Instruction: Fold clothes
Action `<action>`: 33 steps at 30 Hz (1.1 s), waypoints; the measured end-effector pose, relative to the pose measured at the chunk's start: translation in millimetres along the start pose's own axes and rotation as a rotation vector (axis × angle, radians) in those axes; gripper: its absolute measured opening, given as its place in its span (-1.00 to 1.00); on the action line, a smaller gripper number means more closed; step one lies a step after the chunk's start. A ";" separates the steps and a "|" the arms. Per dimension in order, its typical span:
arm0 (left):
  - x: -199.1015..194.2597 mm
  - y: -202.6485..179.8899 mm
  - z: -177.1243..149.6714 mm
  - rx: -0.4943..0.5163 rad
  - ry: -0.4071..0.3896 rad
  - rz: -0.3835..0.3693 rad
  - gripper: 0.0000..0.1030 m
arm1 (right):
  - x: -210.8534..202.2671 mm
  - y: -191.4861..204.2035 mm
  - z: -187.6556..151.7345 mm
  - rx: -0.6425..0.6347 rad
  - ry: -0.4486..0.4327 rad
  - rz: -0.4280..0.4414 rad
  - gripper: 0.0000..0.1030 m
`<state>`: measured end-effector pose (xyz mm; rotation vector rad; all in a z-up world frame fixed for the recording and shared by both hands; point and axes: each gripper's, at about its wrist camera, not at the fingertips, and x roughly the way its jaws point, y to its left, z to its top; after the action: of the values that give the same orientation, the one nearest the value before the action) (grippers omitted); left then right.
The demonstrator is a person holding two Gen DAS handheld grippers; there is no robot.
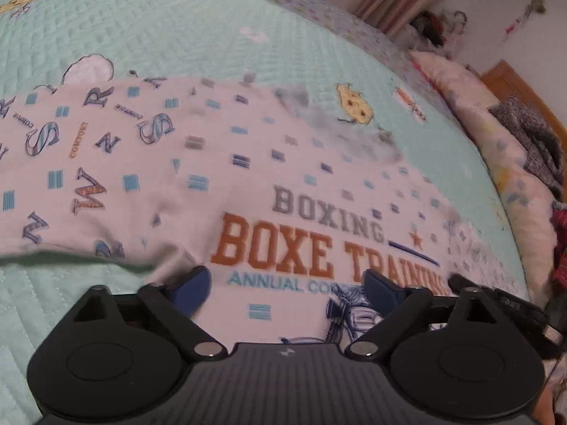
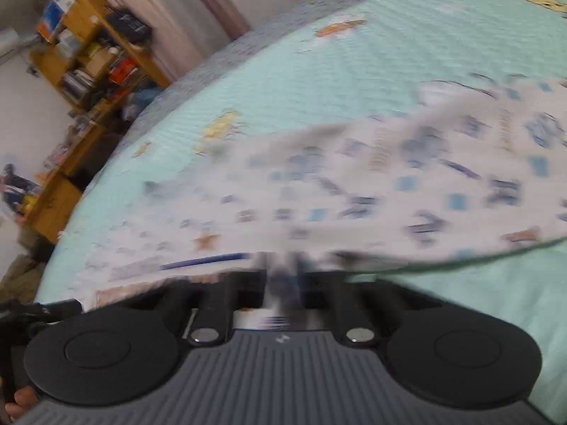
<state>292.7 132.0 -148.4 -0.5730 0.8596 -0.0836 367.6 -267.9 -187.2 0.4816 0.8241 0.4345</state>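
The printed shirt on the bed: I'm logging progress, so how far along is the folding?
Done: the printed shirt lies spread on the quilt. In hand: the right hand-held gripper is shut on its near edge; the left hand-held gripper is open over the lettering. Left: no finished fold shows, so nearly all the folding.

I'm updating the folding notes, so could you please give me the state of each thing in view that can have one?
Left tool: open, blue fingers spread over the shirt's near edge.
Right tool: shut on the shirt's near edge, cloth bunched between its fingers.
Shirt: spread on the bed, printed front up, not yet folded.
Bedspread: laid flat under the shirt.
Pillow: lying at the bed's edge.
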 end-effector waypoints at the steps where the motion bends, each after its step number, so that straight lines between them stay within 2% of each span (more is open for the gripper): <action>1: 0.1 2.1 0.0 -0.007 0.000 0.017 0.82 | -8.2 -0.5 -1.0 0.010 -0.019 -0.008 -1.00; 3: 1.0 5.8 1.1 -0.013 -0.007 0.044 0.83 | -26.9 15.1 -6.9 -0.054 -0.061 -0.036 -0.74; 6: 3.3 10.3 4.5 -0.011 -0.028 0.074 0.99 | -39.3 35.6 -23.5 -0.071 -0.042 0.104 -0.55; 7: 4.1 11.8 5.6 -0.010 -0.034 0.083 0.98 | -34.4 38.5 -29.3 -0.075 -0.011 0.107 -0.52; 8: 4.8 13.3 6.8 -0.009 -0.041 0.093 0.78 | -26.7 38.7 -33.8 -0.086 0.019 0.065 -0.52; 9: -1.6 16.7 6.8 -0.019 -0.051 0.084 0.72 | -22.4 37.2 -38.6 -0.092 0.031 0.011 -0.67; 10: -8.3 20.2 6.8 -0.030 -0.060 0.074 0.67 | -24.2 35.2 -43.4 -0.085 0.018 -0.008 -0.71; 12: -21.7 27.2 6.7 -0.051 -0.079 0.055 0.69 | -38.2 38.7 -51.0 -0.080 -0.009 -0.032 -0.68; 13: -33.7 28.9 5.2 -0.062 -0.099 0.056 0.78 | -44.5 41.9 -55.6 -0.085 -0.017 -0.047 -0.66; 15: -55.6 34.8 5.4 -0.107 -0.135 -0.027 0.82 | -53.1 43.4 -61.8 -0.065 -0.019 -0.039 -0.56; 18: -71.8 37.4 12.2 -0.170 -0.162 -0.158 0.91 | -67.7 53.3 -72.9 -0.031 -0.024 0.050 -0.48; 20: -61.7 28.6 17.6 -0.153 -0.150 -0.201 0.93 | -68.4 63.5 -80.2 -0.017 -0.007 0.105 -0.48; 22: -42.8 22.8 22.9 -0.130 -0.120 -0.236 0.94 | -62.4 78.3 -84.7 -0.040 0.009 0.124 -0.47; 23: -26.3 23.5 23.2 -0.114 -0.093 -0.215 0.94 | -60.3 83.0 -86.6 -0.050 0.012 0.122 -0.47; 24: -8.5 27.3 23.3 -0.103 -0.060 -0.133 0.93 | -59.8 85.8 -89.2 -0.047 0.015 0.125 -0.47; 25: -5.1 30.9 21.1 -0.095 -0.056 -0.094 0.72 | -57.6 82.5 -90.9 -0.035 0.020 0.121 -0.46; 26: -2.3 34.4 18.7 -0.088 -0.055 -0.057 0.63 | -56.2 77.0 -93.0 -0.029 0.025 0.095 -0.46; 27: 0.5 38.0 16.4 -0.081 -0.053 -0.021 0.63 | -55.9 71.3 -95.3 -0.028 0.029 0.068 -0.48; 29: -17.9 36.8 12.2 -0.102 -0.055 -0.036 0.69 | -59.8 61.6 -98.6 -0.028 0.026 0.057 -0.51; 31: -42.6 33.9 4.9 -0.089 -0.109 -0.144 0.85 | -61.1 67.3 -97.4 -0.044 0.029 0.049 -0.50; 32: -47.5 33.5 1.2 -0.092 -0.132 -0.141 0.99 | -61.0 71.8 -96.9 -0.060 0.029 0.046 -0.46; 33: -52.1 33.1 -2.4 -0.095 -0.154 -0.136 0.98 | -58.6 79.3 -97.1 -0.084 0.029 0.051 -0.41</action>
<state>251.4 174.3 -130.4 -0.7177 0.6772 -0.1210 242.6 -212.6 -165.1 0.4193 0.8198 0.5222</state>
